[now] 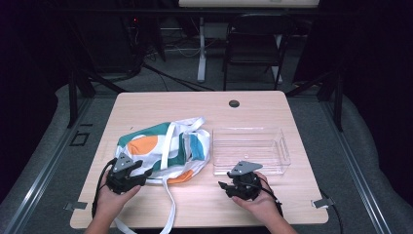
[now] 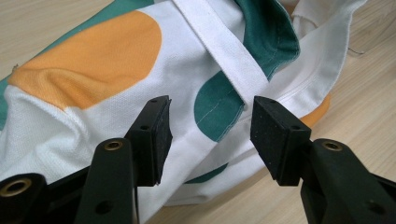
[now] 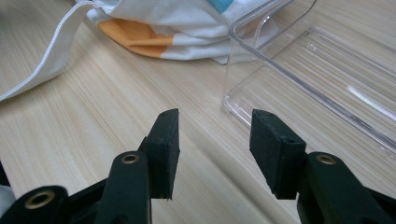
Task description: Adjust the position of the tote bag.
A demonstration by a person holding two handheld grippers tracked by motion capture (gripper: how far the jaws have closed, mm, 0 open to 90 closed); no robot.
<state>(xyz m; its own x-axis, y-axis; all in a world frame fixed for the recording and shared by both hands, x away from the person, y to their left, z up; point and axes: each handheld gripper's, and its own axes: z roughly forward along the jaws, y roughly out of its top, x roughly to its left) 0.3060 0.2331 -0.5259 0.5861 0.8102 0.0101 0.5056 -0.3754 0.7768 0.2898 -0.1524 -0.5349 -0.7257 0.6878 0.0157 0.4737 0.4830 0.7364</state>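
Woven cloth bag (image 2: 116, 93); glossy clear plastic tray (image 3: 322, 70); matt wood table (image 3: 116, 126).

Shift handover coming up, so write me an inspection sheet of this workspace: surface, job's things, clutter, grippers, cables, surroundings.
Surface: light wooden table, with a dark round grommet near the far edge.
Job's things: patterned cloth bag in white, green, orange and teal, lying crumpled left of centre, one white strap trailing over the near edge; clear plastic bin to its right, nothing seen inside.
Clutter: nothing seen.
Grippers: left gripper open, jaws either side of the bag's cloth near a strap, pads not pressing; right gripper open over bare table by the bin's near corner.
Cables: one trails from each gripper; more on the floor beyond the table.
Surroundings: dark room, folding chair, desk leg behind.
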